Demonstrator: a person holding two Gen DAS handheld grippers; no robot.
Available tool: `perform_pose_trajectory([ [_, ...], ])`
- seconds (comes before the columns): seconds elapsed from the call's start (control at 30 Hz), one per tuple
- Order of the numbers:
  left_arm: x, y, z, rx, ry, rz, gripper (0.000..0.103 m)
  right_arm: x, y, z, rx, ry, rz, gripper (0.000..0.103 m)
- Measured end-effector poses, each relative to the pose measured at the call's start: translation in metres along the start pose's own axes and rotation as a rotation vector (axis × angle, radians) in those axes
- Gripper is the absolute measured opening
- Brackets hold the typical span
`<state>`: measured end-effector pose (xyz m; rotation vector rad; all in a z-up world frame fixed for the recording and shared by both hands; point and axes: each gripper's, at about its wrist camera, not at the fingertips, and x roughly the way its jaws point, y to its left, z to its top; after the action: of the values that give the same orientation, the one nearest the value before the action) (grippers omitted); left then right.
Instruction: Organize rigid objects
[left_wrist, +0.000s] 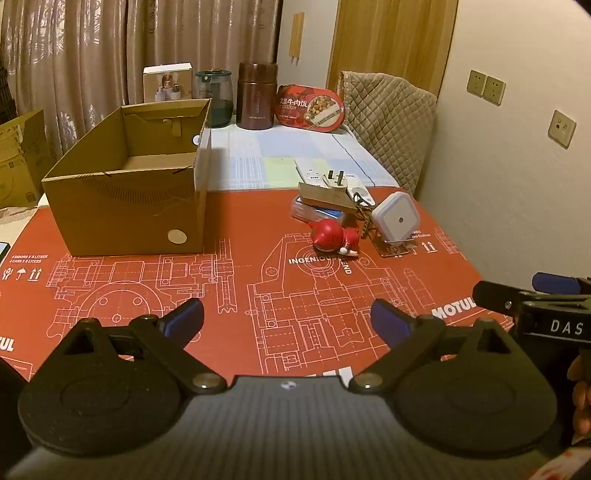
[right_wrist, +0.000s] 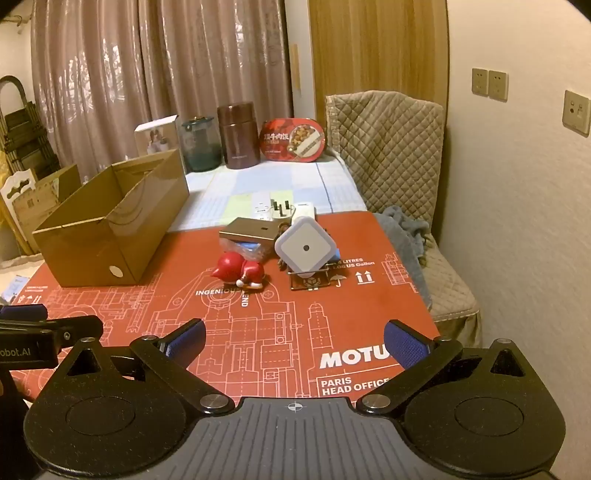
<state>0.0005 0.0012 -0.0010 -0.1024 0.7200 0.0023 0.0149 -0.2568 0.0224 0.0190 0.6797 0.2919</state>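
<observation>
On the left of the counter (left_wrist: 147, 288) we see the open cardboard box (left_wrist: 125, 184), nothing visible inside. Right of it lie the red figurine (right_wrist: 240, 271), a flat tan box (right_wrist: 247, 230) and a white square night light (right_wrist: 304, 249), clustered close. Our left tongs (left_wrist: 286, 319) and right tongs (right_wrist: 295, 341) gape wide above the red mat, holding nothing.

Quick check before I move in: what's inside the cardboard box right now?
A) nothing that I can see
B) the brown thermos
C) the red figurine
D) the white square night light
A: the cardboard box shows only bare floor, while the red figurine and the white night light sit on the red mat.
</observation>
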Motion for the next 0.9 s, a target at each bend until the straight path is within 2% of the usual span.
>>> perform_pose_trajectory([
  [0.9, -0.0005, 0.0012, -0.0010, -0.009, 0.002, 0.004, 0.095, -0.0009, -0.0022, 0.0013, -0.001, 0.000, -0.001, 0.100],
])
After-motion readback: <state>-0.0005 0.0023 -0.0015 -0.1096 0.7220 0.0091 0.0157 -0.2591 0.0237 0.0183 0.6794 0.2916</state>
